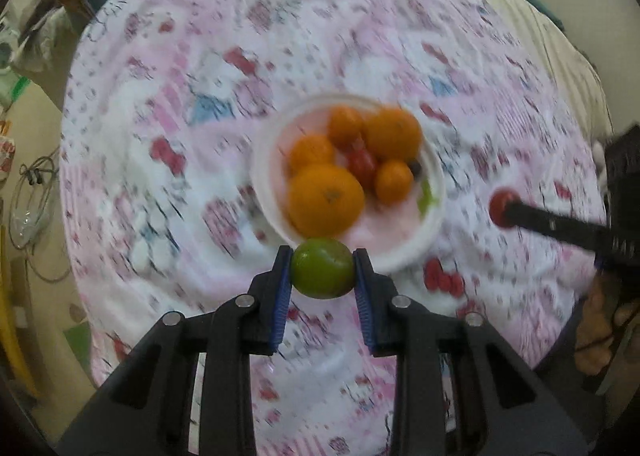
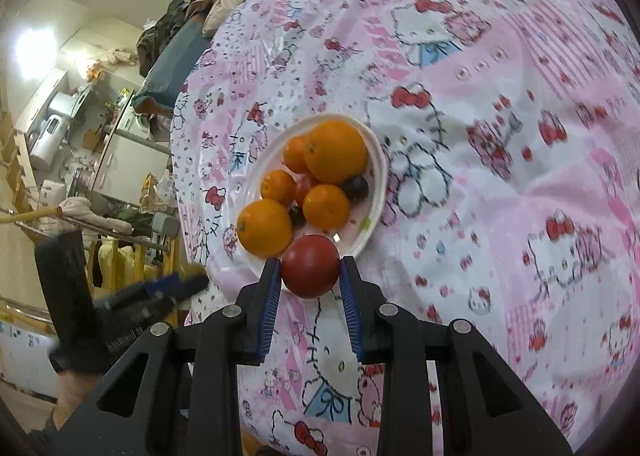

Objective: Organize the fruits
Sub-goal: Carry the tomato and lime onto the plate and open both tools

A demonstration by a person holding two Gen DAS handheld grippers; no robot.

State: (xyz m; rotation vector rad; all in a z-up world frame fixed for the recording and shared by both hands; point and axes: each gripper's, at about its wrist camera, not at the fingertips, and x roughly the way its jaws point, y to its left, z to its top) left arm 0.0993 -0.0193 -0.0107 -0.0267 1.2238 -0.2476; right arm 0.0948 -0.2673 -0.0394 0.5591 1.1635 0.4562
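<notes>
My left gripper (image 1: 322, 271) is shut on a green lime (image 1: 322, 268), held above the pink tablecloth just in front of the white plate (image 1: 267, 151). The plate holds several oranges (image 1: 326, 199), a small red tomato (image 1: 362, 163) and dark grapes (image 2: 356, 187). My right gripper (image 2: 309, 270) is shut on a red tomato (image 2: 310, 266), hanging over the plate's (image 2: 378, 159) near rim. In the left wrist view that tomato (image 1: 500, 205) shows at the right, at the tip of the other gripper's dark finger. In the right wrist view the left gripper (image 2: 176, 284) is a blur at the lower left.
A round table under a pink cartoon-print cloth (image 2: 500, 135) fills both views. Its edge drops off at the left toward a cluttered room with shelves and appliances (image 2: 56, 127). A person's hand (image 1: 600, 328) holds the right tool at the right.
</notes>
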